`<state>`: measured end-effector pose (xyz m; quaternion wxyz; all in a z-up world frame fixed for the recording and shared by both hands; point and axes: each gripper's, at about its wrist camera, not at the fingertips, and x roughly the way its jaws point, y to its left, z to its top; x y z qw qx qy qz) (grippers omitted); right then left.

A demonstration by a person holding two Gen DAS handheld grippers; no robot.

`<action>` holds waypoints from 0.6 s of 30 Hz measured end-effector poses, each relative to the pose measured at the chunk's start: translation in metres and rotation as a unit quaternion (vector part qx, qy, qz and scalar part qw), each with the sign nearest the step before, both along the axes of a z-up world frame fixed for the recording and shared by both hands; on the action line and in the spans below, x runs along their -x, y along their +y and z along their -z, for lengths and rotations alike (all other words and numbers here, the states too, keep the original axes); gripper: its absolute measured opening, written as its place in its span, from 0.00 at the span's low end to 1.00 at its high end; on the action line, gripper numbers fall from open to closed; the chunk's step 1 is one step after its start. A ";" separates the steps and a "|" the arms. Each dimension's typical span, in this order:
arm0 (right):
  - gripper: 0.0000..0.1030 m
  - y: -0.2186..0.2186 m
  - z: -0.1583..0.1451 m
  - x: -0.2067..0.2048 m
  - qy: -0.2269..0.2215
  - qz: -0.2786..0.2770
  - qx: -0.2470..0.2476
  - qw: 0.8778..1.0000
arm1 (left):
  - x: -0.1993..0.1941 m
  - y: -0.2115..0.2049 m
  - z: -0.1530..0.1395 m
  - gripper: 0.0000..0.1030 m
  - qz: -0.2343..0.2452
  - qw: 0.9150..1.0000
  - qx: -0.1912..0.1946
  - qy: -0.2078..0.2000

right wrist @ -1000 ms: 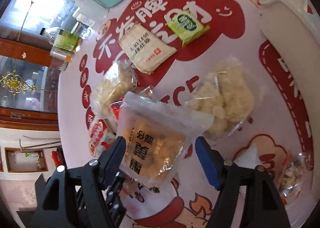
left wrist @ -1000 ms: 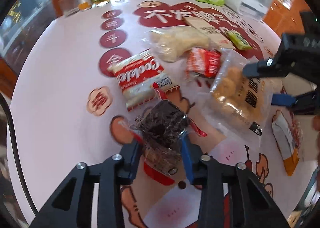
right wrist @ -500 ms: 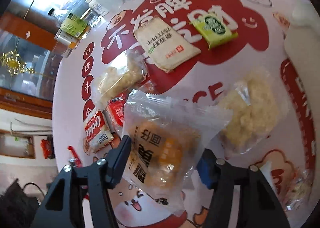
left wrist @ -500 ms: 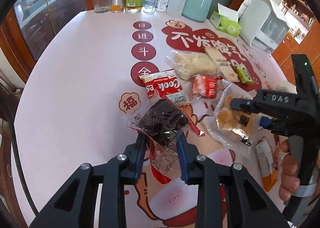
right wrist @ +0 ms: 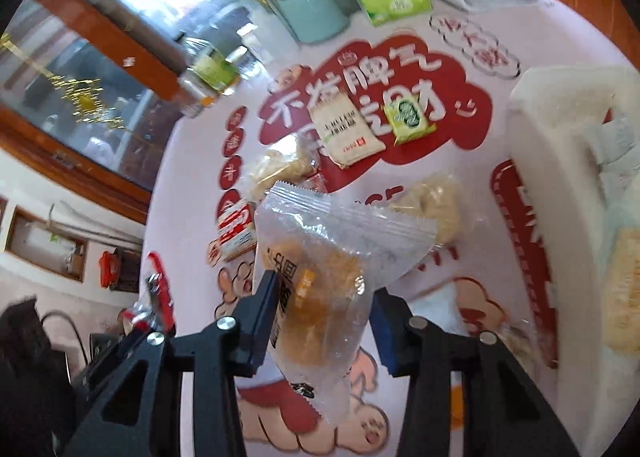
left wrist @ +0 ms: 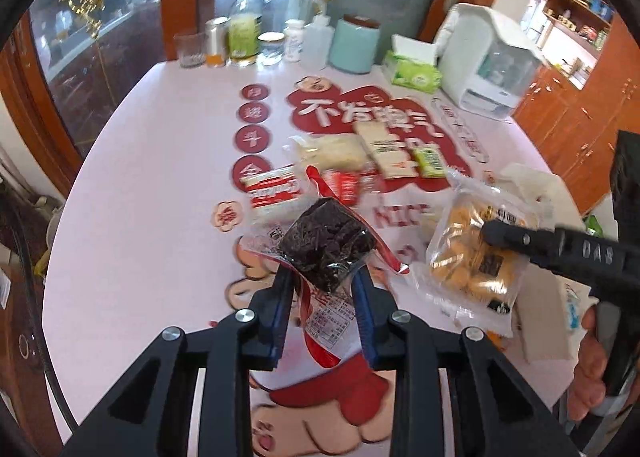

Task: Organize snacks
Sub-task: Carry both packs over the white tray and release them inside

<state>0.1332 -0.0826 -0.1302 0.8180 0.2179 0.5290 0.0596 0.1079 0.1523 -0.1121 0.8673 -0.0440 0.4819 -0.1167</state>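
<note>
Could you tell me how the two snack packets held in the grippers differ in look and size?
The dark snack packet in the left gripper holds a blackish block in a red-trimmed wrapper; the yellow snack packet in the right gripper holds golden pieces in a clear wrapper. The yellow one looks larger. Both are sealed and lifted off the table.

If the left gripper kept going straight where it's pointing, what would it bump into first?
Probably the red-and-white cookie packet on the table, just beyond the dark snack pack that the left gripper holds. Depth is hard to judge here, so bare tablecloth could come first.
</note>
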 end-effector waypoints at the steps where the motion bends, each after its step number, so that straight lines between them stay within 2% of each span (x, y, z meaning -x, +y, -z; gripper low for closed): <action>1: 0.42 -0.003 -0.007 0.011 -0.010 -0.007 0.007 1.000 | 0.005 -0.008 -0.006 0.27 0.005 1.000 0.001 -0.003; 6: 0.42 -0.021 -0.033 0.064 -0.044 -0.036 0.053 0.997 | 0.031 -0.062 -0.031 0.27 0.045 0.999 0.011 -0.015; 10: 0.42 -0.052 -0.049 0.104 -0.064 -0.038 0.094 0.993 | 0.048 -0.122 -0.053 0.27 0.090 0.995 0.023 -0.030; 18: 0.42 -0.155 -0.099 0.151 -0.115 0.025 0.137 0.984 | 0.066 -0.238 -0.097 0.27 0.153 0.985 0.049 -0.064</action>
